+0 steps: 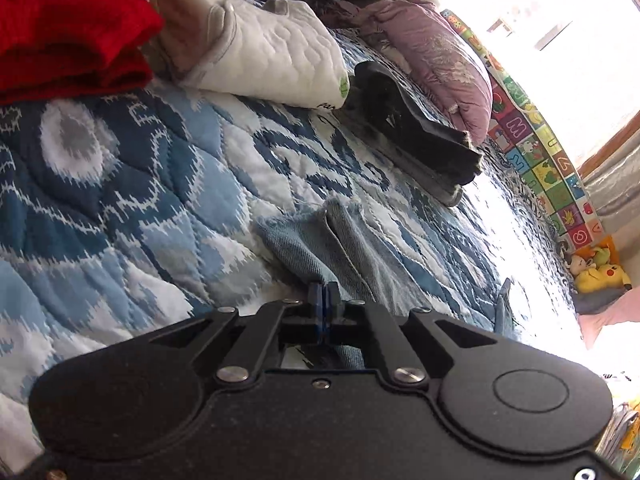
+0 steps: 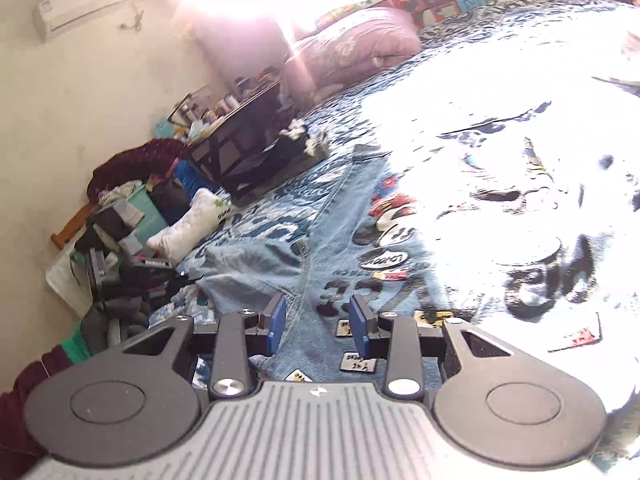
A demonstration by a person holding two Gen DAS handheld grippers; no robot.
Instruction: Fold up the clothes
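Mid-fold: left gripper (image 1: 324, 296) pinches the denim garment's (image 2: 340, 216) frayed edge on the quilt (image 1: 120, 184), right gripper (image 2: 316, 320) hovers w/ jaws apart (patches side) — next, prob. grab there.

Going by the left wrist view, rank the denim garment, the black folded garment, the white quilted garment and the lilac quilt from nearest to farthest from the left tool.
1. Denim garment: pinched in the left tool.
2. Black folded garment: ahead, to the right.
3. White quilted garment: upper centre, too close to the black one to rank firmly.
4. Lilac quilt: farthest, by the window.
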